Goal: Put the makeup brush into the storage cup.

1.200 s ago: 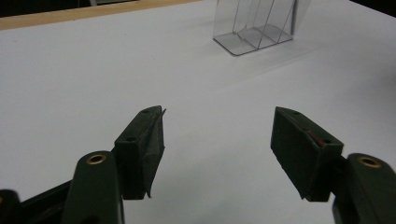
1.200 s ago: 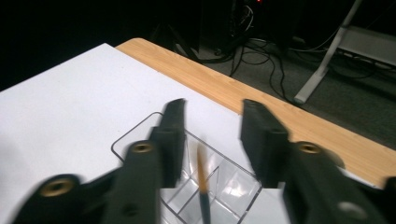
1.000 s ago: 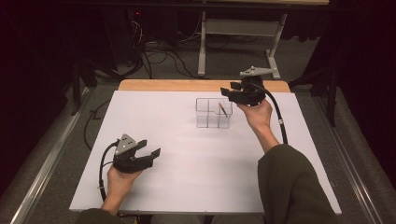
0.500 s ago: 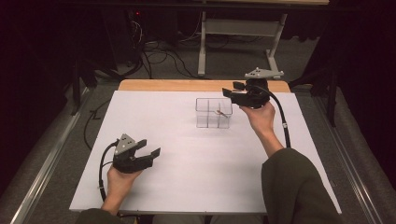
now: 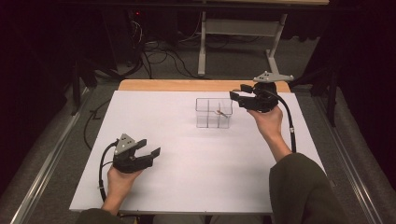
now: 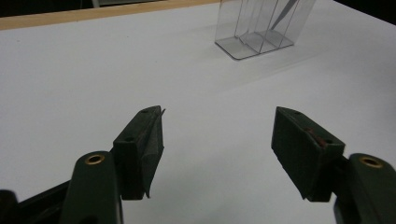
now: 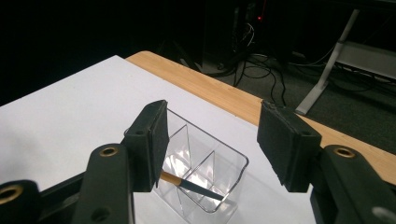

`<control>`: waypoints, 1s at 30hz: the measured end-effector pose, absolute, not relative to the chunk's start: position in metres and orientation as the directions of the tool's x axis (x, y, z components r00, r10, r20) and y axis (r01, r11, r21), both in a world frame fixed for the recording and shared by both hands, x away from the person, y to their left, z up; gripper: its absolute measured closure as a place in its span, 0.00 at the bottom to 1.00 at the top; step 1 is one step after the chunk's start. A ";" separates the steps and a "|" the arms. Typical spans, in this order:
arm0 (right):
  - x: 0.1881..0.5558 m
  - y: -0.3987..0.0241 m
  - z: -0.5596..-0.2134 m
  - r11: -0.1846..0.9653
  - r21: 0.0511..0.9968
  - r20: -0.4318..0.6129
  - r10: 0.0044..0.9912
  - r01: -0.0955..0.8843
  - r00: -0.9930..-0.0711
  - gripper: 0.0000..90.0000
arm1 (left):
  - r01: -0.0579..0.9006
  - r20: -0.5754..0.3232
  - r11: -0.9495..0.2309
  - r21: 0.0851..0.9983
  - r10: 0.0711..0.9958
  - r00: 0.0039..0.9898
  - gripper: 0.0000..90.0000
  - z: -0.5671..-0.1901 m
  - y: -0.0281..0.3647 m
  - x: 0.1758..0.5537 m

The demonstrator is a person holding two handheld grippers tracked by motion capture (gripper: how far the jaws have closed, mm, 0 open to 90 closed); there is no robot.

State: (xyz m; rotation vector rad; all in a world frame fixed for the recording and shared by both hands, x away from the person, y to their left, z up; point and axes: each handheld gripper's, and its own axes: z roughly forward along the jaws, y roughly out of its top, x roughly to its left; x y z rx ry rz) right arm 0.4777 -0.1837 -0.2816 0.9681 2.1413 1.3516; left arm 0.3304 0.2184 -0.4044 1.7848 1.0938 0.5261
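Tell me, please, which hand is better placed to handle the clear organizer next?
Probably the right: its claw hovers open beside the clear organizer, where a brush leans. The left claw sits far off, near the table's front edge.

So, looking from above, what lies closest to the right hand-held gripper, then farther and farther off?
1. Clear divided box, just left of the right hand-held gripper, holding a brush.
2. Table's wooden far edge, farther left.
3. Left hand-held gripper, at the near left.

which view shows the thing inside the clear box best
The right gripper view: it looks down into the clear box, where a thin brush with a tan handle leans in a compartment. The high view shows it as a tiny slanted line. The left gripper view shows just a grey sliver through the walls.
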 end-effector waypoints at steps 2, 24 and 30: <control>0.477 -0.185 -0.282 0.284 0.899 0.011 0.746 0.333 -0.666 0.50 | 0.447 -0.109 -0.155 0.881 0.853 0.510 0.38 -0.404 0.218 0.330; 0.462 -0.196 -0.283 0.283 0.904 0.017 0.722 0.319 -0.691 0.49 | 0.444 -0.114 -0.147 0.884 0.853 0.510 0.38 -0.404 0.218 0.330; 0.456 -0.199 -0.283 0.287 0.905 0.014 0.720 0.315 -0.694 0.49 | 0.445 -0.114 -0.148 0.883 0.853 0.510 0.38 -0.404 0.218 0.330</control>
